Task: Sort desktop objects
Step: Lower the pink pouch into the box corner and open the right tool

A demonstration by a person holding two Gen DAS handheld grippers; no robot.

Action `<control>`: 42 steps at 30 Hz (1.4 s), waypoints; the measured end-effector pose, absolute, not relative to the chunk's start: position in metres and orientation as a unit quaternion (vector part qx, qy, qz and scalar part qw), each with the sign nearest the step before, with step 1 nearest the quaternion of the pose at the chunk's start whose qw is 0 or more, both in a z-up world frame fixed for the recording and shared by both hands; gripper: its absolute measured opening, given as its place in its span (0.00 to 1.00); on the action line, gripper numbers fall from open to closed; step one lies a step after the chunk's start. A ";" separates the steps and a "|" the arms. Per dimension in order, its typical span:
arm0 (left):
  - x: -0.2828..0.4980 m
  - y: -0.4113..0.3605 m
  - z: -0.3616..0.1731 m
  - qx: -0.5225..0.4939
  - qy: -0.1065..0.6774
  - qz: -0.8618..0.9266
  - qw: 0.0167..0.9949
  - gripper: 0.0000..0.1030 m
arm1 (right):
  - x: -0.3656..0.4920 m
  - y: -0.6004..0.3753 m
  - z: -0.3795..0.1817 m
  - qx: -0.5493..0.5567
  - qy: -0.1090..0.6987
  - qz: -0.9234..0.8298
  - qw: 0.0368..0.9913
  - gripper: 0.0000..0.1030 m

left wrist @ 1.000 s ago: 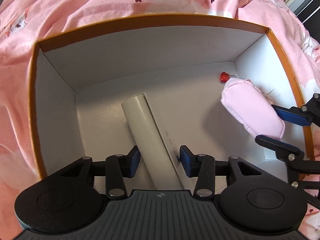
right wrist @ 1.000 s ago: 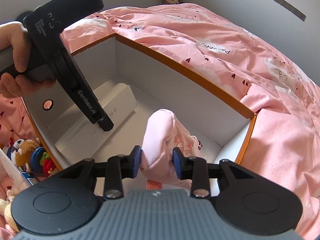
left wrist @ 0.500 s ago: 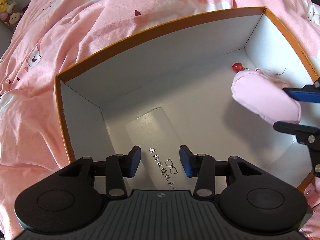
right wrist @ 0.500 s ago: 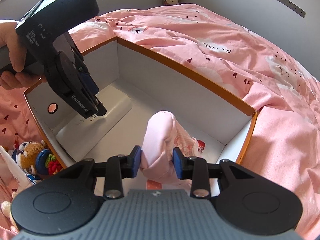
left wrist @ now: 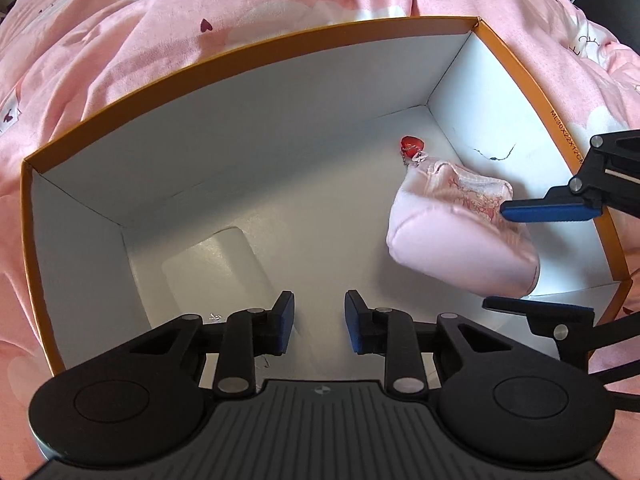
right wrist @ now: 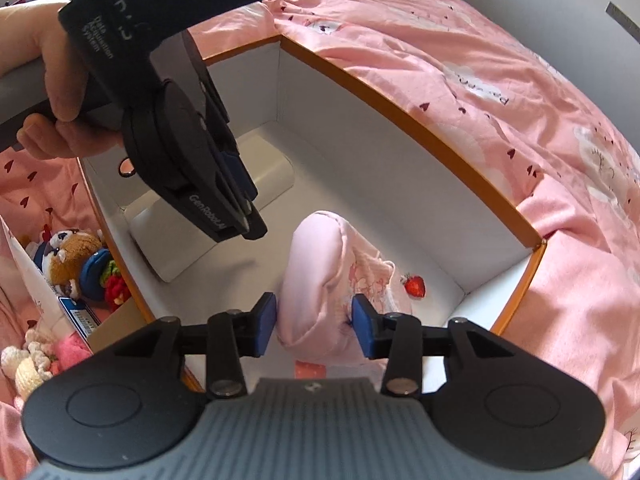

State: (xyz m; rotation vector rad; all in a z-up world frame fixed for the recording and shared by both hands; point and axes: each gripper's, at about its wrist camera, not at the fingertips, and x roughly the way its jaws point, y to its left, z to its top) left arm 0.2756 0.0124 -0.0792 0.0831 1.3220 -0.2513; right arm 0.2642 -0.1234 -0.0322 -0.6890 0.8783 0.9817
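Note:
An orange-rimmed white box lies on a pink bed. A white glasses case lies on the box floor at its left end. My left gripper is open and empty, raised above the case. A pink pouch with a red strawberry charm sits at the right end. My right gripper has its jaws around the pouch, slightly apart from its sides.
Plush toys and crocheted items lie outside the box's near left side. The pink heart-print bedding surrounds the box. A hand holds the left gripper.
My left gripper let go of the glasses case and rose away from it. My right gripper's jaws widened around the pouch, which now rests lower in the box.

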 end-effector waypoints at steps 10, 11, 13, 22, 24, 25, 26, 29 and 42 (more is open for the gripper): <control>0.280 0.010 -0.099 0.028 0.636 -0.121 0.762 0.27 | 0.286 -0.124 -0.033 -0.196 0.462 0.444 0.742 0.54; 0.281 0.011 -0.100 0.026 0.638 -0.121 0.760 0.27 | 0.290 -0.121 -0.038 -0.183 0.474 0.447 0.736 0.52; 0.281 0.012 -0.102 0.028 0.640 -0.113 0.759 0.26 | 0.297 -0.115 -0.047 -0.152 0.503 0.457 0.718 0.52; 0.284 0.041 -0.111 0.009 0.652 -0.074 0.754 0.22 | 0.296 -0.100 -0.075 -0.169 0.542 0.434 0.699 0.25; 0.285 0.044 -0.112 0.000 0.652 -0.077 0.754 0.22 | 0.296 -0.103 -0.075 -0.164 0.551 0.429 0.696 0.25; 0.286 0.044 -0.112 0.001 0.652 -0.077 0.754 0.22 | 0.295 -0.104 -0.075 -0.166 0.555 0.426 0.695 0.25; 0.286 0.043 -0.112 0.004 0.652 -0.077 0.754 0.22 | 0.294 -0.106 -0.075 -0.170 0.559 0.422 0.693 0.25; 0.289 0.042 -0.114 0.004 0.656 -0.078 0.751 0.22 | 0.294 -0.109 -0.077 -0.180 0.574 0.415 0.683 0.25; 0.268 0.031 -0.098 0.007 0.627 -0.086 0.774 0.22 | 0.302 -0.109 -0.075 -0.186 0.604 0.409 0.658 0.28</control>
